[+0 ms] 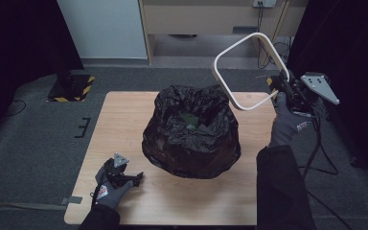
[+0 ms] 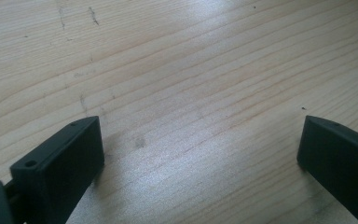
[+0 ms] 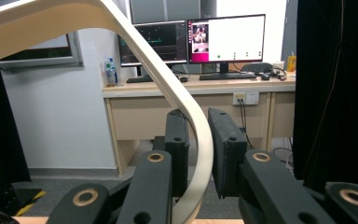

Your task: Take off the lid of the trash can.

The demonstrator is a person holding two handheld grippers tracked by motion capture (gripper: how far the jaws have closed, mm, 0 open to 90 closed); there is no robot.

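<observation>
A black rubbish bag (image 1: 191,132) stands bulging in the middle of the wooden table (image 1: 124,120), its mouth open with something green (image 1: 191,122) inside. Above and to the right of the bag hangs a white rounded-square frame (image 1: 224,86), tilted, with my right gripper (image 1: 283,82) shut on its near right corner. In the right gripper view the white frame (image 3: 168,84) curves down between the two jaws of the right gripper (image 3: 198,123). My left gripper (image 1: 136,177) rests low at the table's front left, apart from the bag. Its jaws (image 2: 200,135) stand open over bare wood.
A stand base with yellow-black tape (image 1: 72,86) sits on the floor beyond the table's back left corner. A pale desk (image 1: 211,19) stands behind, with two monitors (image 3: 191,37) on it. Cables (image 1: 316,153) trail on the floor at the right.
</observation>
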